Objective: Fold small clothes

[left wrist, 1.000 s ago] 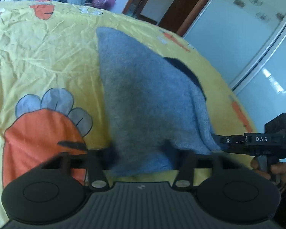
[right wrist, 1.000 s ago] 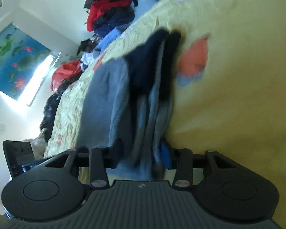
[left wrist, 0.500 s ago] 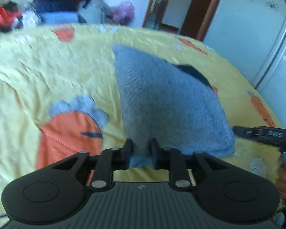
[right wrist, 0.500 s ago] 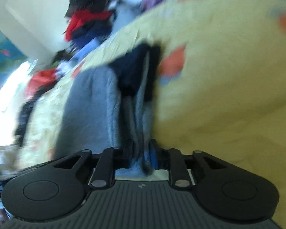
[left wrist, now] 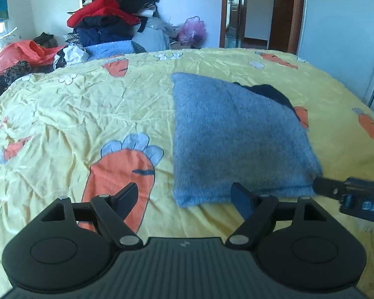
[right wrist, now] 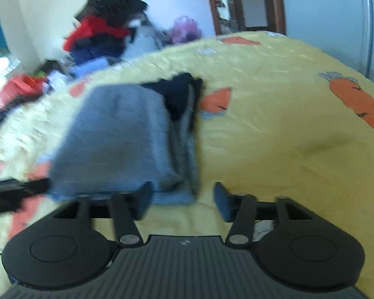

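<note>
Left claw (left wrist: 184, 194): jaws just swung wide, nothing gripped; the near edge of 1 folded grey-blue sweater (left wrist: 236, 137) lies flat on the bed between and just beyond its fingers, pads clear of the knit. Right claw (right wrist: 183, 198): jaws also just opened wide, holding nothing, the sweater's near right corner between its fingers; contact unclear in the blur. 1 dark garment (left wrist: 269, 92) shows at the sweater's far edge. Yellow carrot-print bedsheet (left wrist: 87, 104) beneath. Beyond the bed: 1 heap of clothes (left wrist: 112, 17), 1 purple bag (left wrist: 192, 30).

Left tongs (left wrist: 184, 195) just opened, right tongs (right wrist: 183, 198) just opened, empty
</note>
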A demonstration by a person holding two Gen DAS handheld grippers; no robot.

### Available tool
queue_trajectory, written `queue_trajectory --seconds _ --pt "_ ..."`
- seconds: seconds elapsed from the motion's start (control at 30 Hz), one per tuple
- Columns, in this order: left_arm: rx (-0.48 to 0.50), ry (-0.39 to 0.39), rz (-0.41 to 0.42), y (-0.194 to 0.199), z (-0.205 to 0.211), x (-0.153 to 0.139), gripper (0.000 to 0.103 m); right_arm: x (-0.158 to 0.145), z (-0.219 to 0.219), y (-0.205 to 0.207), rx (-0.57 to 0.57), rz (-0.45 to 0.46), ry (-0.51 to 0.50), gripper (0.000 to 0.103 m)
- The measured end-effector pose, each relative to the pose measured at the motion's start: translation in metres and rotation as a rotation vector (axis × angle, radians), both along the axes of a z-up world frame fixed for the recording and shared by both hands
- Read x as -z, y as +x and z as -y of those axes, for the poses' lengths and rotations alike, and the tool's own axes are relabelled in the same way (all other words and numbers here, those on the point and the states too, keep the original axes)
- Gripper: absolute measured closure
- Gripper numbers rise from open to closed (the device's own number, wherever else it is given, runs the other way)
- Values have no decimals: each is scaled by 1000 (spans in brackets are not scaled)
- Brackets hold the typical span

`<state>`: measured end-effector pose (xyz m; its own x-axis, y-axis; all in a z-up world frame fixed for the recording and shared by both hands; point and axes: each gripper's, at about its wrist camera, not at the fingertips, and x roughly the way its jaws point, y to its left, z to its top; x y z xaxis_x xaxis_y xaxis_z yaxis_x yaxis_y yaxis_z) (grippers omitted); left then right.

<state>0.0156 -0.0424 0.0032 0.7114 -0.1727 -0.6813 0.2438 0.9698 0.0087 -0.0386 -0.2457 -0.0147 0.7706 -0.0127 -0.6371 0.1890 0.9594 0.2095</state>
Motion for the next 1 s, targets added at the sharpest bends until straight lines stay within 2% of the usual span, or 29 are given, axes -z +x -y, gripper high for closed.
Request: queue_trajectory --seconds 0.17,0.4,0.63,1.0 --pt "-24 -20 -32 -8 2 8 22 -11 -23 -10 -24 11 -81 13" --pt "-41 20 -26 -16 2 13 19 -5 -43 -16 -68 -23 -110 10" --pt "-67 28 4 -26 0 18 19 0 -49 -16 -68 -41 -137 5" --pt "-99 -18 -28 -25 -9 20 19 1 -52 -19 -75 -34 -175 3"
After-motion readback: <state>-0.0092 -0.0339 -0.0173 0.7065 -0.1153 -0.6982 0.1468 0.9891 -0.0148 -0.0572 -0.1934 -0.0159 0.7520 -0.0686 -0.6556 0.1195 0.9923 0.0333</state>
